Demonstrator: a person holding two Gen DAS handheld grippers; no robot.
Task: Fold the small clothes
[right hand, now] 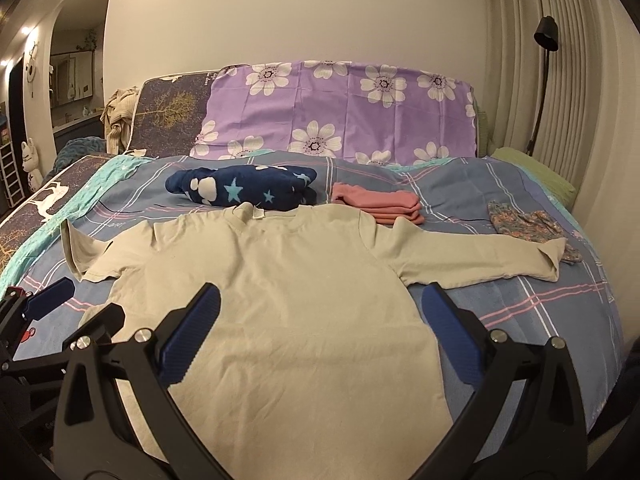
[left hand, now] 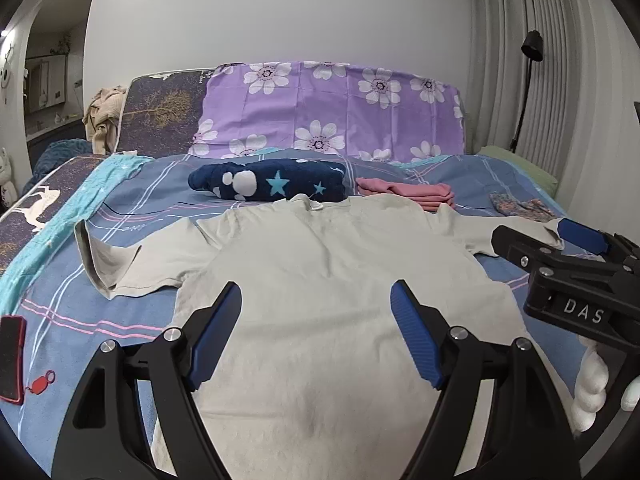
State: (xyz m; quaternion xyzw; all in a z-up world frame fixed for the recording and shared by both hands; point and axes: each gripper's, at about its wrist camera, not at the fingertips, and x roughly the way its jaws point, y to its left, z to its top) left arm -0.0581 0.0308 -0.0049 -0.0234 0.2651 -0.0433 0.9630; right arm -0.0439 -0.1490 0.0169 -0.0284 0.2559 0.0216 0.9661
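A beige long-sleeved shirt (left hand: pixel 320 280) lies spread flat on the bed, collar toward the far side, both sleeves out; it also shows in the right wrist view (right hand: pixel 288 300). Its left sleeve cuff (left hand: pixel 96 256) is curled up. My left gripper (left hand: pixel 316 300) is open and empty, above the shirt's lower body. My right gripper (right hand: pixel 320 304) is open and empty, above the shirt's lower right side. The right gripper also shows at the right edge of the left wrist view (left hand: pixel 560 240), near the right sleeve's cuff. The left gripper shows at the left edge of the right wrist view (right hand: pixel 60 304).
A folded navy star-patterned garment (left hand: pixel 272 184), a folded pink stack (left hand: pixel 408 194) and a small floral piece (right hand: pixel 528 224) lie beyond the shirt on the blue plaid sheet (right hand: pixel 520 312). A red phone (left hand: pixel 12 360) lies at the left. A purple floral cover (left hand: pixel 332 108) stands behind.
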